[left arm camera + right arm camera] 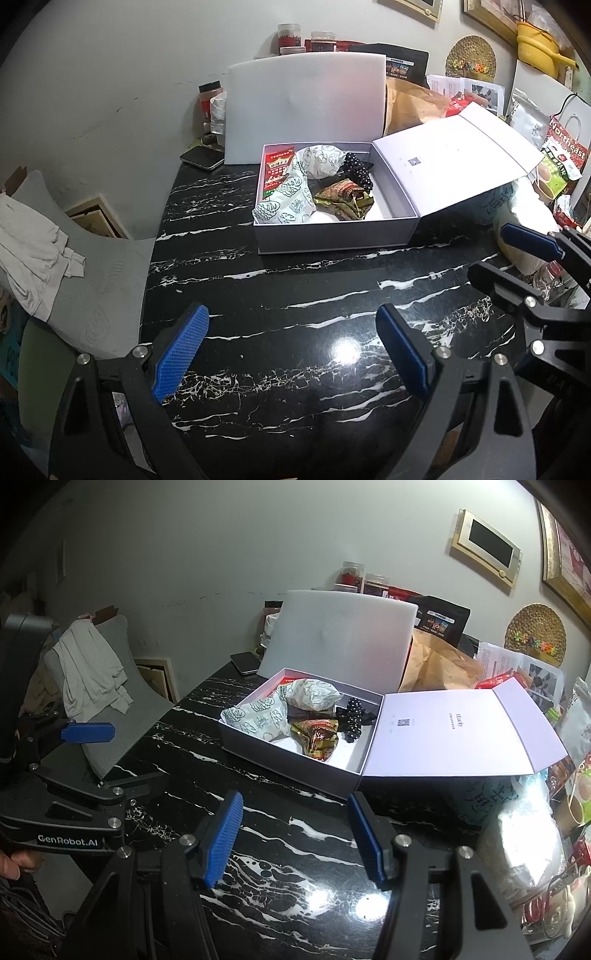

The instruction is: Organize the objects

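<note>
A white gift box (332, 236) (295, 766) stands open on the black marble table (295, 314) (288, 834), its lid (454, 162) (454, 734) folded out to the right. Inside lie a red packet (277, 168), white printed wrappers (291, 199) (258, 716), a black beaded piece (356, 171) (352, 716) and a green-gold packet (343, 197) (319, 736). My left gripper (291, 354) (86, 760) is open and empty over the table's near side. My right gripper (295, 838) (517, 254) is open and empty, to the right of the left one.
A white foam sheet (306, 107) (340, 638) leans behind the box. A phone (203, 157) (245, 661) lies at the table's back left. Bags, papers and packets (554, 162) crowd the right side. A grey cushion with a cloth (40, 236) (92, 668) stands left.
</note>
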Demonstrator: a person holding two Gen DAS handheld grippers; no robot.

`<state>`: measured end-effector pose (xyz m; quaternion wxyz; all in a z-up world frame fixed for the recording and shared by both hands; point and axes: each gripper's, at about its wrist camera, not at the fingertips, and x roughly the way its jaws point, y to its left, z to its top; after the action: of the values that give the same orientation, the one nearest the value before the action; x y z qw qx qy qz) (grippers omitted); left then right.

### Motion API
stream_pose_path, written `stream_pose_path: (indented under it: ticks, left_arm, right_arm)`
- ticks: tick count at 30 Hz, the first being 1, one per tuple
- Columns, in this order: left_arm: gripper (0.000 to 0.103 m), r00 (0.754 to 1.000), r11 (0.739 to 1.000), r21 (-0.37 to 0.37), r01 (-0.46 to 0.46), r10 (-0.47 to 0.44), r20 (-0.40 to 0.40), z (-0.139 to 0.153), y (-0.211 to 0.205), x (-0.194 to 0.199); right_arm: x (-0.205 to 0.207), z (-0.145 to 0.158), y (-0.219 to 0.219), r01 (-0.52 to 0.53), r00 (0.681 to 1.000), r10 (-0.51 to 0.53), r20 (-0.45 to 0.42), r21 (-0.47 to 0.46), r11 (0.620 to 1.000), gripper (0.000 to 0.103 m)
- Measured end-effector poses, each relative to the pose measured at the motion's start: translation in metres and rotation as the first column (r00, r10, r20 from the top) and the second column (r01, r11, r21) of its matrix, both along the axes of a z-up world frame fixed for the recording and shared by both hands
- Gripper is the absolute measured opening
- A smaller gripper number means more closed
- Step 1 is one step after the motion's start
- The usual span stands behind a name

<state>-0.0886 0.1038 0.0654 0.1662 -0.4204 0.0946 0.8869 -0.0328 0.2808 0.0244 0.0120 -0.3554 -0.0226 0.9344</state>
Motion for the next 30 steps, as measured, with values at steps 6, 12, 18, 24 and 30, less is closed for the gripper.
stream_pose_path:
  ticks: [6, 12, 18, 24, 30]
  left_arm:
    - [0.092, 1.0, 1.0, 0.002, 0.012, -0.012, 0.012, -0.0014, 0.0037, 0.0016]
    - [0.092, 1.0, 1.0, -0.01, 0.011, -0.011, 0.019, -0.0031, 0.0056, 0.0023]
    - [0.092, 1.0, 1.0, -0.016, 0.011, -0.01, 0.026, -0.0052, 0.0069, 0.0024]
    - [0.092, 0.999, 1.0, -0.018, 0.019, -0.018, 0.026, -0.0061, 0.0081, 0.0035]
    - [0.092, 0.999, 1.0, -0.019, 0.021, -0.021, 0.027, -0.0074, 0.0089, 0.005]
  right_arm:
    - [0.0016, 0.0006, 0.0, 0.001, 1.0, -0.001, 0.002, 0.004, 1.0, 0.059]
    - [0.0032, 0.0004, 0.0024, 0.006, 1.0, -0.006, 0.005, 0.003, 1.0, 0.059]
    - [0.0038, -0.0004, 0.006, 0.012, 1.0, -0.012, 0.008, -0.001, 1.0, 0.059]
    - [0.0042, -0.0012, 0.0068, 0.013, 1.0, -0.013, 0.01, -0.001, 1.0, 0.059]
    - [0.0056, -0.0028, 0.0079, 0.015, 1.0, -0.015, 0.013, 0.0, 1.0, 0.059]
